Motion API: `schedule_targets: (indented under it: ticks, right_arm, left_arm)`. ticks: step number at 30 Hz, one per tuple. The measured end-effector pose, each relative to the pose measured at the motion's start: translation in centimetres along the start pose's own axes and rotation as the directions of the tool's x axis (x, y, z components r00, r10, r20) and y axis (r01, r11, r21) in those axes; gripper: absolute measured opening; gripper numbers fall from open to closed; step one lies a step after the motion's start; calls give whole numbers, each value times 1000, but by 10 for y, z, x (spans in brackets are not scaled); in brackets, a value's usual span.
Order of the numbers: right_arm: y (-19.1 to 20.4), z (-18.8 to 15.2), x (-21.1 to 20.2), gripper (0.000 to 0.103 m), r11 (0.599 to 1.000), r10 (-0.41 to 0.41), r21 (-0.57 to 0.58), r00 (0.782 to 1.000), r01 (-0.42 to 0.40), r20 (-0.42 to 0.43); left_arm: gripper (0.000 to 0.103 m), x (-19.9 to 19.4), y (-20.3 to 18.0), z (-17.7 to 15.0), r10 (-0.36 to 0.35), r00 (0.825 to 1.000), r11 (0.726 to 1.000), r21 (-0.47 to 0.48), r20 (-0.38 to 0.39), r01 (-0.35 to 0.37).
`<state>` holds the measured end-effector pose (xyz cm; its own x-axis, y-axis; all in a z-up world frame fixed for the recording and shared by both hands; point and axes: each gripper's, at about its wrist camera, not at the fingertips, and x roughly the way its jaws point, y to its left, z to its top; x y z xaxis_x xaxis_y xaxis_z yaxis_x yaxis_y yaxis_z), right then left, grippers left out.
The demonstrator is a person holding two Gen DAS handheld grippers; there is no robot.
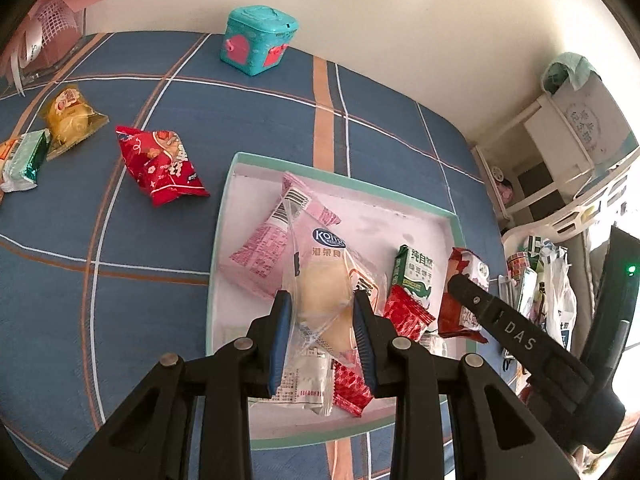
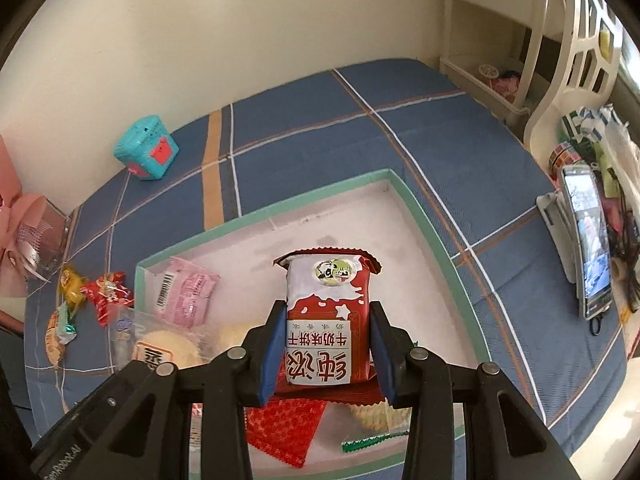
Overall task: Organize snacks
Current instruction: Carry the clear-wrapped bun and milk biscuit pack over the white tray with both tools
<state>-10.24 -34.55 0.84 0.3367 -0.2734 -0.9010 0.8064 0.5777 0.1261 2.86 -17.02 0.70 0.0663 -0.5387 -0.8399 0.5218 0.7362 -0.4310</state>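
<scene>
We work on a blue plaid bed (image 1: 168, 216) against a cream wall, with a green-rimmed tray (image 1: 224, 216) on it. Left of the tray lie a yellow pack (image 1: 70, 120) and a red pack (image 1: 162, 166); behind it a teal box (image 1: 258, 40). Only the right wrist view shows a phone (image 2: 590, 240) right of the tray. Over the tray, our left gripper (image 1: 322, 320) grips a clear bun pack (image 1: 320, 304); our right gripper (image 2: 326, 354) clamps a red-and-white biscuit pack (image 2: 326, 320).

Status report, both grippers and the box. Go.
Left gripper shut on clear bun pack. Right gripper shut on red biscuit pack. Both over box. Nothing blocking.
</scene>
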Motion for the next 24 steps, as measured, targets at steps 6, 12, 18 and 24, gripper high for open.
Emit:
schedule_targets:
  ticks: [6, 12, 18, 24]
  right_arm:
    - [-7, -2, 12, 42, 1000, -11, 19, 1000, 11, -26]
    - [-17, 0, 14, 42, 999, -30, 44, 999, 31, -24]
    - [-26, 0, 19, 42, 997, -34, 73, 999, 36, -37]
    - [-30, 1, 23, 42, 996, -34, 87, 999, 38, -42]
  left_arm:
    - [32, 1, 6, 2, 1, 1000, 1000, -26, -1, -2]
    - [32, 0, 12, 3, -6, 1000, 999, -48, 6, 6]
    - [32, -5, 20, 5, -10, 1000, 998, -69, 22, 12]
    - [32, -10, 27, 10, -1, 999, 996, -91, 46, 5]
